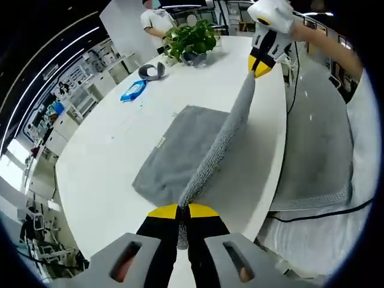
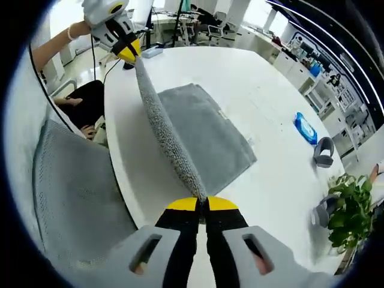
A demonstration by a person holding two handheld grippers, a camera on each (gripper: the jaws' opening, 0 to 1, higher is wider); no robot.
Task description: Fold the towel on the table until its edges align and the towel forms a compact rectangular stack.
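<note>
Towel: one grey terry-cloth towel [image 1: 180,150] lies on the round white table [image 1: 102,174], its near edge lifted clear and pulled taut.
Left claw: the left gripper [image 1: 183,211], yellow-tipped jaws pressed together, pinches one end of that raised edge.
Right claw: the right gripper [image 2: 202,204], jaws likewise closed, pinches the other end.
Key relation: the taut edge is the long axis, running straight between the two grippers; the flat remainder spreads away from the person's side, so the fold likely carries the edge across it.
Count: one towel, two grippers.
Around: blue packet [image 1: 132,90], potted green plant [image 1: 191,39], grey mesh chair [image 2: 72,180].
</note>
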